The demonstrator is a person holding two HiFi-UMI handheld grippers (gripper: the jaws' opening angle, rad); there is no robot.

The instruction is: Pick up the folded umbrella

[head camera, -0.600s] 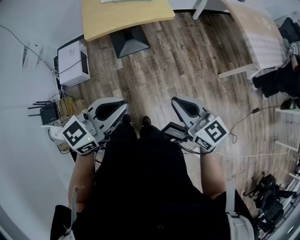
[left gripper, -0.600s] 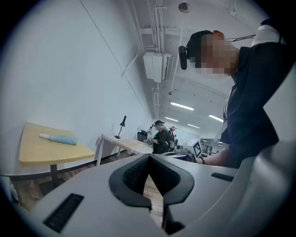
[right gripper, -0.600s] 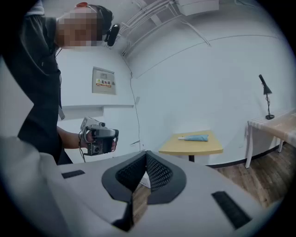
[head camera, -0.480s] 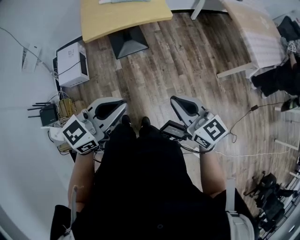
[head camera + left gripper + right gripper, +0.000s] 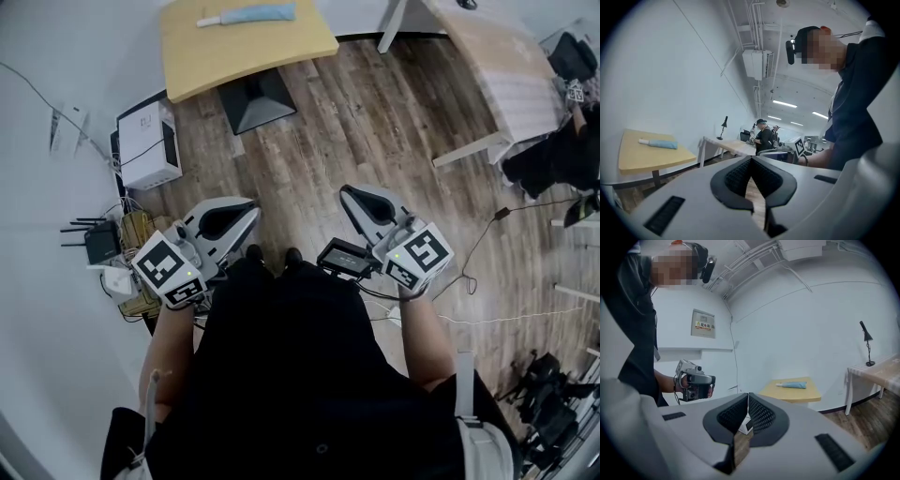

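Pale-blue folded umbrella (image 5: 246,15), well beyond left hand-held gripper (image 5: 251,214), right hand-held gripper (image 5: 345,193), both pressed together, empty

I can read nothing: the lettering on the wall panel (image 5: 703,324) and the white box (image 5: 145,141) is too small.

The folded light-blue umbrella (image 5: 246,15) lies on the yellow wooden table (image 5: 234,52), near its far edge. That table stands ahead on the brown plank floor (image 5: 309,141), by the white wall (image 5: 42,328). The white box-shaped machine (image 5: 145,141) sits on the floor left of it. The black router with antennas (image 5: 97,240) sits nearer, against the wall. The long pale table (image 5: 506,66) stands off to the right. The left gripper (image 5: 251,214) and right gripper (image 5: 346,193) are side by side above the floor, well apart from the umbrella
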